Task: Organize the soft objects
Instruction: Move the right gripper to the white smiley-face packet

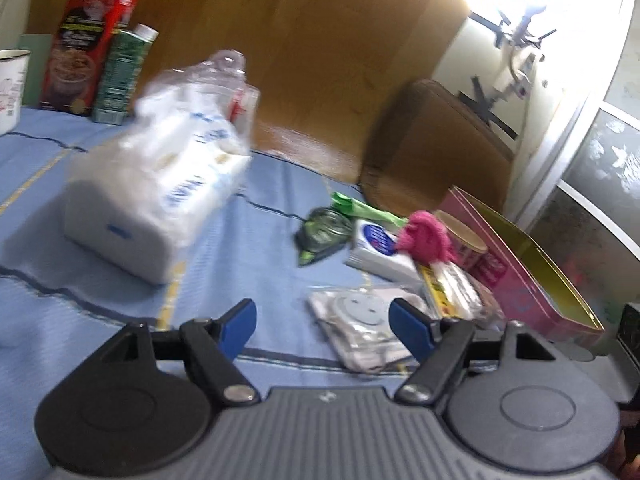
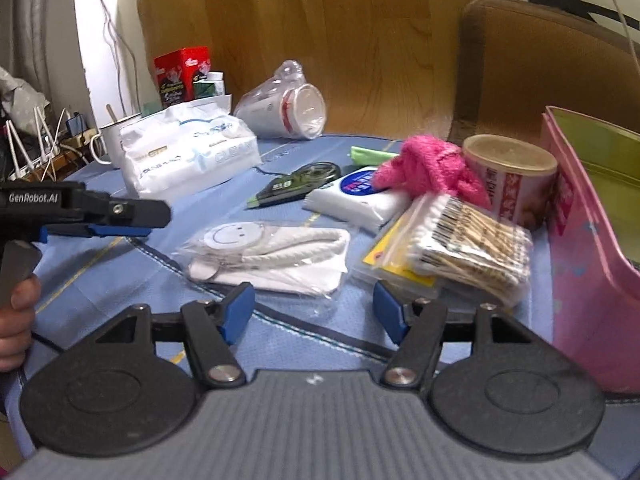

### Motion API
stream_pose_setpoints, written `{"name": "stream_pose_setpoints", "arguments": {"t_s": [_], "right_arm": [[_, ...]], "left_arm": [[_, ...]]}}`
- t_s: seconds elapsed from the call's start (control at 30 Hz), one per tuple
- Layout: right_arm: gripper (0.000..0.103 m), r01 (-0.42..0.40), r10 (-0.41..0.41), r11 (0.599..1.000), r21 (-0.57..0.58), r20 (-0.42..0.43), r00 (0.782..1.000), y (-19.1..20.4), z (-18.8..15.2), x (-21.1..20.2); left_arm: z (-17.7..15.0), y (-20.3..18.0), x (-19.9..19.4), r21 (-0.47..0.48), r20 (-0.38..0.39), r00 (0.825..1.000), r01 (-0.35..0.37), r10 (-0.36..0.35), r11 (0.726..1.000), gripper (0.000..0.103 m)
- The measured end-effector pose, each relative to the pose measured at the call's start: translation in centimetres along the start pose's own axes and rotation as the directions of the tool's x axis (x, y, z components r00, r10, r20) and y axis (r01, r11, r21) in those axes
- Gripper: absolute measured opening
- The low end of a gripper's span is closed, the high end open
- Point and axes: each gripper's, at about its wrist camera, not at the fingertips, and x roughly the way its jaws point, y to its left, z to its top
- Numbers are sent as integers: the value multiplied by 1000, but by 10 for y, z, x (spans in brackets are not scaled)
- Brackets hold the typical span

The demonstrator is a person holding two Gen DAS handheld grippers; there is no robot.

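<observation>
On the blue tablecloth (image 2: 132, 276) lie a large white tissue pack (image 1: 160, 184) (image 2: 188, 152), a clear bag with a smiley tag and white rope (image 2: 272, 248) (image 1: 356, 320), a small tissue packet (image 2: 356, 196) (image 1: 380, 248), a pink fuzzy cloth (image 2: 428, 168) (image 1: 426, 236) and a bag of cotton swabs (image 2: 464, 236). My left gripper (image 1: 322, 322) is open and empty, just in front of the smiley bag; it also shows side-on in the right wrist view (image 2: 140, 216). My right gripper (image 2: 314, 306) is open and empty at the smiley bag's near edge.
An open pink box (image 2: 592, 248) (image 1: 520, 276) stands at the right with a round tub (image 2: 512, 176) beside it. A green tape dispenser (image 2: 300, 184), a bagged stack of cups (image 2: 288, 108), a red box (image 1: 88, 40), a green bottle (image 1: 120, 72) and a white mug (image 1: 12, 88) stand around.
</observation>
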Motion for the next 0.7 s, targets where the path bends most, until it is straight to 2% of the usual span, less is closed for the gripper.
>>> {"name": "stream_pose_setpoints", "arguments": {"t_s": [0.07, 0.1, 0.13, 0.17, 0.23, 0.3, 0.37, 0.4, 0.47, 0.57, 0.7], "right_arm": [[44, -39, 39, 999, -17, -7, 999, 9, -2, -5], [41, -95, 95, 995, -15, -14, 995, 15, -3, -8], [40, -181, 181, 983, -9, -21, 983, 22, -5, -11], [40, -256, 255, 967, -17, -28, 967, 31, -8, -14], [40, -322, 320, 943, -89, -38, 947, 47, -12, -23], [40, -296, 297, 945, -139, -15, 955, 51, -12, -31], [42, -246, 251, 959, -140, 24, 968, 43, -7, -36], [47, -216, 223, 968, -128, 39, 974, 37, -4, -36], [66, -177, 182, 981, -81, 58, 982, 25, 1, -33], [71, -197, 198, 980, -28, 50, 979, 16, 2, -29], [71, -213, 213, 977, 2, 7, 977, 16, -1, -17]], "left_arm": [[-1, -5, 7, 18, -20, 1000, 0, 1, 1000, 73], [-1, -6, 8, 20, -12, 1000, -17, 17, 1000, 76], [-1, -4, 5, 9, 8, 999, -41, 41, 999, 77], [0, 0, 4, -16, 9, 1000, -30, 30, 999, 76], [1, 13, 0, -86, 1, 1000, 3, -3, 996, 76], [0, 20, -8, -119, 11, 1000, -14, 16, 993, 76], [-2, 22, -18, -130, 19, 999, -28, 31, 991, 76], [-3, 23, -24, -139, 23, 999, -26, 29, 990, 76], [-4, 22, -33, -154, 22, 1000, -13, 17, 988, 76], [-8, 16, -39, -167, -6, 1000, 20, -21, 986, 76], [-15, 5, -32, -172, -63, 995, 65, -77, 983, 76]]}}
